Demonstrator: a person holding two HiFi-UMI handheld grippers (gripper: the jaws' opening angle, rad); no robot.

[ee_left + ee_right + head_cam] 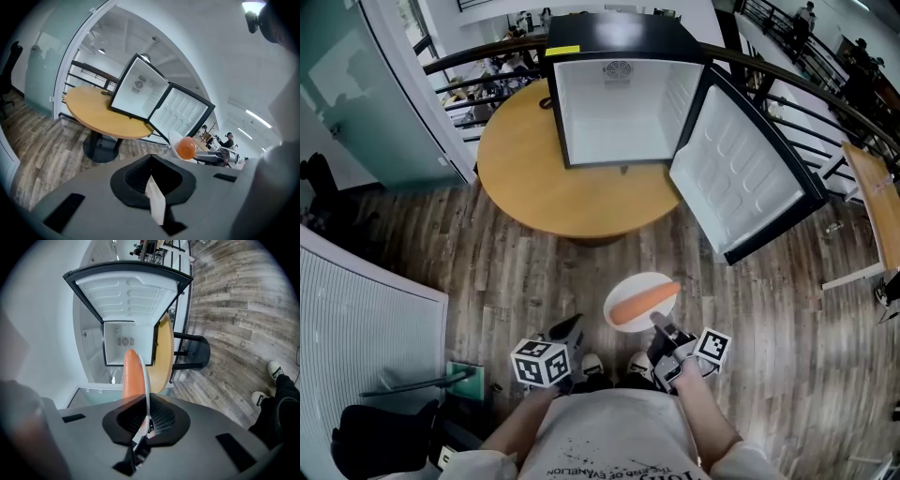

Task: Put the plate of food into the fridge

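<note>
As right tongs (147, 423) pinch one plate (630, 286), it bears one carrot (645, 302).

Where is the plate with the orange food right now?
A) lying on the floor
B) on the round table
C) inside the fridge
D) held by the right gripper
D: the right gripper has its jaws pinched on the rim of the plate, which is not yet in the open fridge.
</note>
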